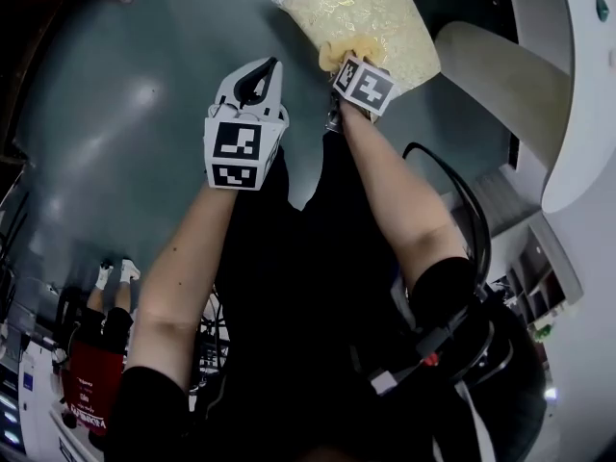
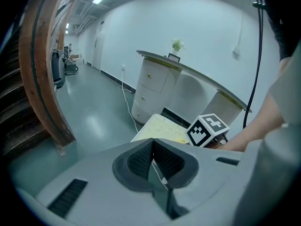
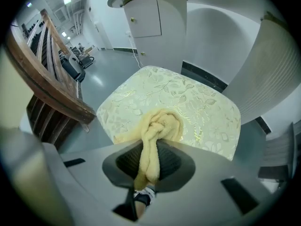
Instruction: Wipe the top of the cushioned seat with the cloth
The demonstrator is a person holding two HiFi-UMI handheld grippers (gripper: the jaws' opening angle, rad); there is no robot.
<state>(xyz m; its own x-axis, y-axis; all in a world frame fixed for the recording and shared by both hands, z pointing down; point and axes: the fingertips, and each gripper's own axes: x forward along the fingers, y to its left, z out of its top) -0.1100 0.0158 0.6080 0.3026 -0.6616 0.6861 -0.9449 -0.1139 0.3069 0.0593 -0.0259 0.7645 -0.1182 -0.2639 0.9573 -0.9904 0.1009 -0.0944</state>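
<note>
At the seat's [image 3: 197, 102] near edge, right hand-held gripper [image 3: 149, 166] pinches the bunched cloth [image 3: 159, 125]: soft, light, floppy, so prob. best held mid-bunch. Left hand-held gripper [image 2: 153, 163] pressed together, nothing btw jaws.

The cushioned seat [image 3: 188, 102] wears a pale woven fabric with a raised leaf pattern and a faint sheen. The cloth [image 3: 157, 126] is soft, fluffy yellow towelling. The right hand-held gripper [image 3: 149, 166] has a matt grey shell, probably plastic, and dark ribbed pads [image 3: 173, 163]. The floor [image 1: 106, 104] is smooth and glossy. The stair rail [image 3: 51, 79] is polished brown wood.
</note>
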